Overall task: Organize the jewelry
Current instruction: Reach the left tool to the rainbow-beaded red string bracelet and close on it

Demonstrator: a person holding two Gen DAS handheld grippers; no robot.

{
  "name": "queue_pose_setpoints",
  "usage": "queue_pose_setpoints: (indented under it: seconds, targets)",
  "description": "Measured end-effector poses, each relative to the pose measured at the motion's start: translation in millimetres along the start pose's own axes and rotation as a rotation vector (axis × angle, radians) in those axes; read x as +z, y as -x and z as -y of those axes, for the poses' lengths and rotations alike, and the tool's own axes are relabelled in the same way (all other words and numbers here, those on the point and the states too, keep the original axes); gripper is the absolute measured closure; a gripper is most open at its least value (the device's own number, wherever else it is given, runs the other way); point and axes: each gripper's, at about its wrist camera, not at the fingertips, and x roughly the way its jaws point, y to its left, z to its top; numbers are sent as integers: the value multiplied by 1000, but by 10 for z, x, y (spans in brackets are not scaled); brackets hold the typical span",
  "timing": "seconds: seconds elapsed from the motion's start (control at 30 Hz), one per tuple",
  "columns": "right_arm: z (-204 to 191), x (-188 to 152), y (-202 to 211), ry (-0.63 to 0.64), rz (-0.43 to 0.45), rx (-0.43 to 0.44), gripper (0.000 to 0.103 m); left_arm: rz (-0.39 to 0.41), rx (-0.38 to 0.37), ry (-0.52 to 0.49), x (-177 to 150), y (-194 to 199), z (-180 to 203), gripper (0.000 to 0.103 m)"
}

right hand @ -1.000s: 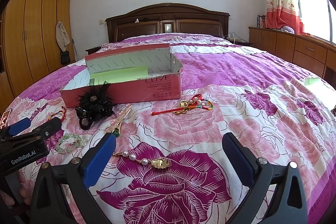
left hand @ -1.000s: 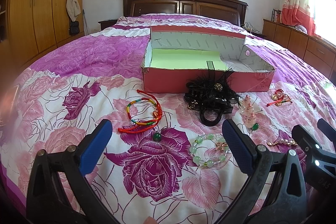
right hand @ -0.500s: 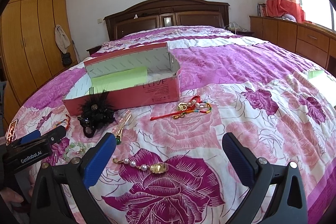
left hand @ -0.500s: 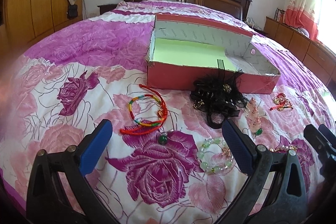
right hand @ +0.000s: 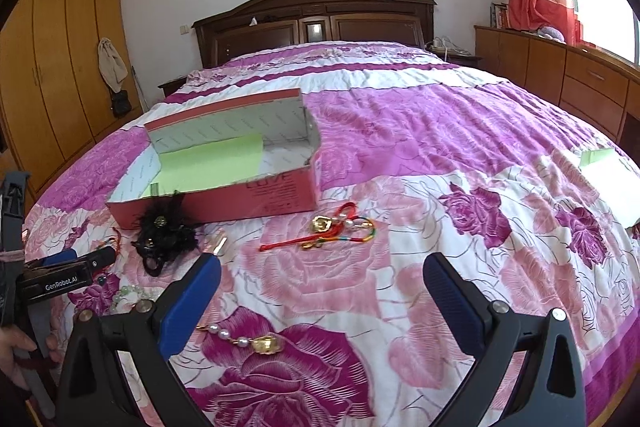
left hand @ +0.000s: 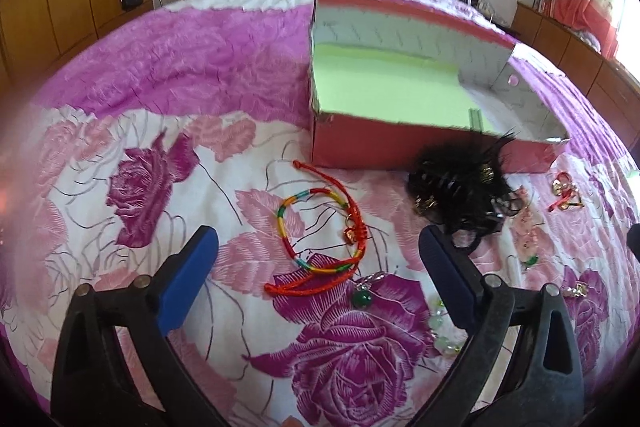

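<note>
I see my left gripper (left hand: 318,253) wide open and holding nothing, low over the bed (left hand: 160,75). The rainbow cord bracelet (left hand: 320,239) with red strings lies on the quilt between its two blue fingers (left hand: 188,277), a little ahead of the tips and not touching them. Just beyond it stands the open pink box (left hand: 400,95) with a green sheet on its floor, and the black feather hair clip (left hand: 460,191) lies against the front wall of the box, close to the right finger. A small green bead pendant (left hand: 362,297) rests near the bracelet, and the pale green bead bracelet (left hand: 440,323) is partly hidden behind the right finger, so I cannot see its whole ring. My right gripper (right hand: 322,285) is also wide open and empty. The pearl and gold pin (right hand: 248,341) lies between its fingers, close to the left one, which covers one end of it. Farther ahead, the red cord with gold charms (right hand: 332,233) lies in front of the box. At the left edge I see the other gripper only in part, and the pieces beside it are too small to make out.
</note>
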Motion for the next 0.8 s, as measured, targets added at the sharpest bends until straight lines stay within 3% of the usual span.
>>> queue_pose_setpoints:
  seconds: [0.23,0.63,0.77,0.8]
  targets:
    - [125,-21,-106,-31,-35,-10,0,-72,38,-24,37,-223,-19,29]
    - [273,35,-291,-86,-91,-34,1,-126,52,-44,61,-385,-19,30]
    - [331,99,-392,-90,-127,-23,10,-89,51,-42,61,-303,-38,50]
    - [348,112,-412,-94,-134,-18,13,-80,54,-41,56,-281,-47,60]
